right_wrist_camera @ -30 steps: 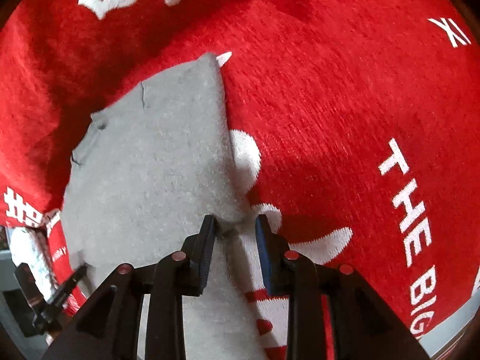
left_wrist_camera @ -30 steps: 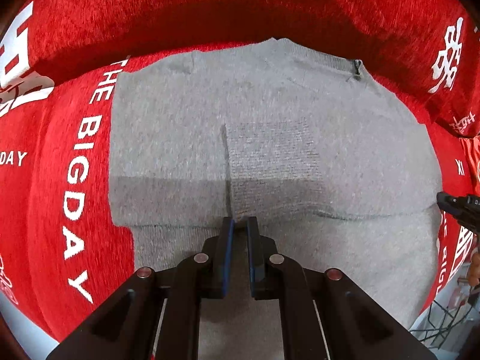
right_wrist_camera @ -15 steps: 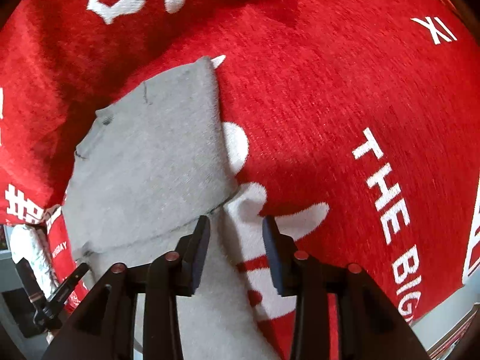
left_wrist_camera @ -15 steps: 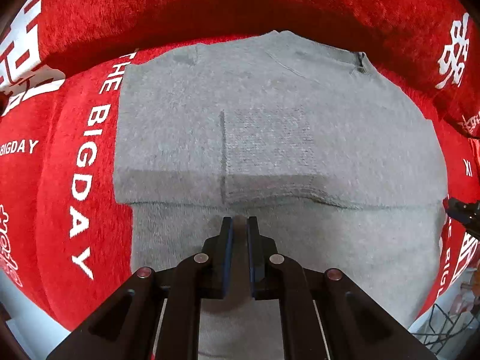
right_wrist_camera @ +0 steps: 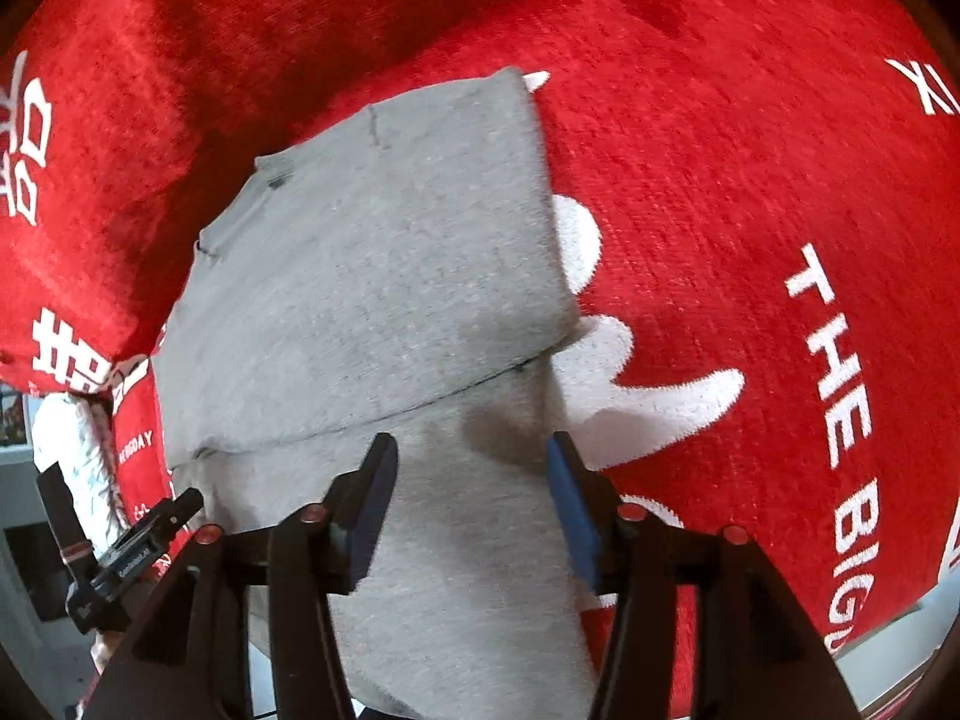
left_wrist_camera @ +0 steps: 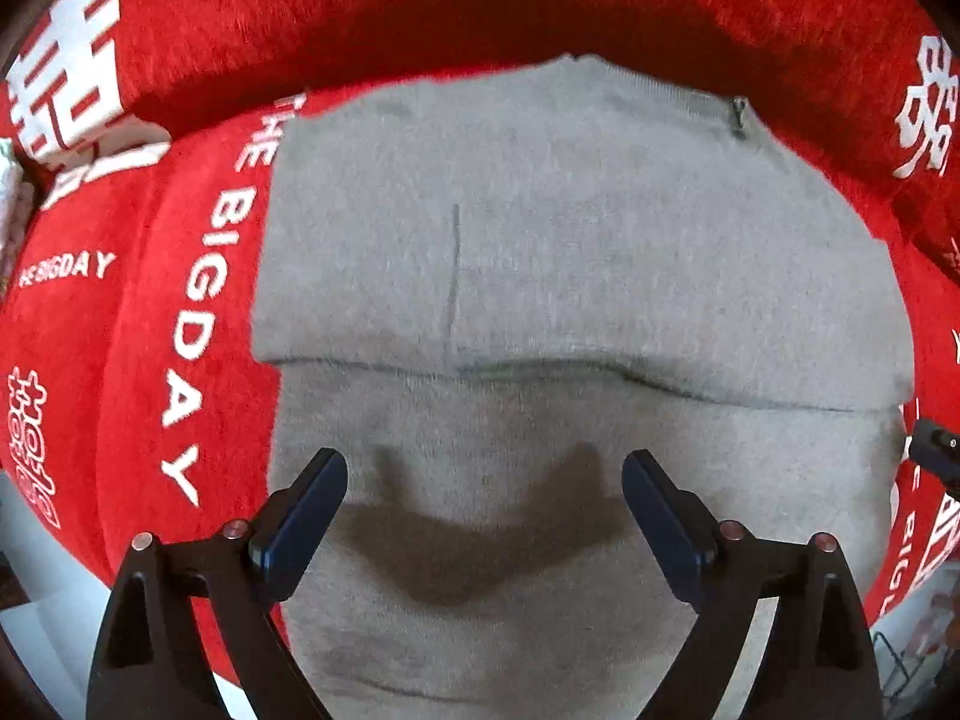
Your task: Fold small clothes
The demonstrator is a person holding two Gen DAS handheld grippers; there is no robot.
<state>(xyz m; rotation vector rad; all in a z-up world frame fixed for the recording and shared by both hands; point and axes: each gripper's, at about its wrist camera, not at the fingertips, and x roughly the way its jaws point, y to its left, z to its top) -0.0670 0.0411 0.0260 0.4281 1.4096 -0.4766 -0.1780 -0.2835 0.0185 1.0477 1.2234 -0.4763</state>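
Observation:
A grey knit garment [left_wrist_camera: 570, 276] lies on a red plush surface, its far part folded over toward me with the fold's edge running across the middle. My left gripper [left_wrist_camera: 483, 480] is open and empty, hovering above the near, single-layer part. The garment also shows in the right wrist view [right_wrist_camera: 384, 276], seen from its right side. My right gripper [right_wrist_camera: 471, 468] is open and empty above the garment's near right edge, just short of the folded layer.
The red cover [right_wrist_camera: 750, 210] bears white lettering and spreads to the right. A raised red cushion [left_wrist_camera: 480, 18] runs behind the garment. The other gripper's tip [left_wrist_camera: 936, 450] shows at the right edge. A floor edge [left_wrist_camera: 36, 588] lies lower left.
Both grippers have opened and let go of the grey garment's edge. They have pulled back toward me, leaving the folded layer lying flat.

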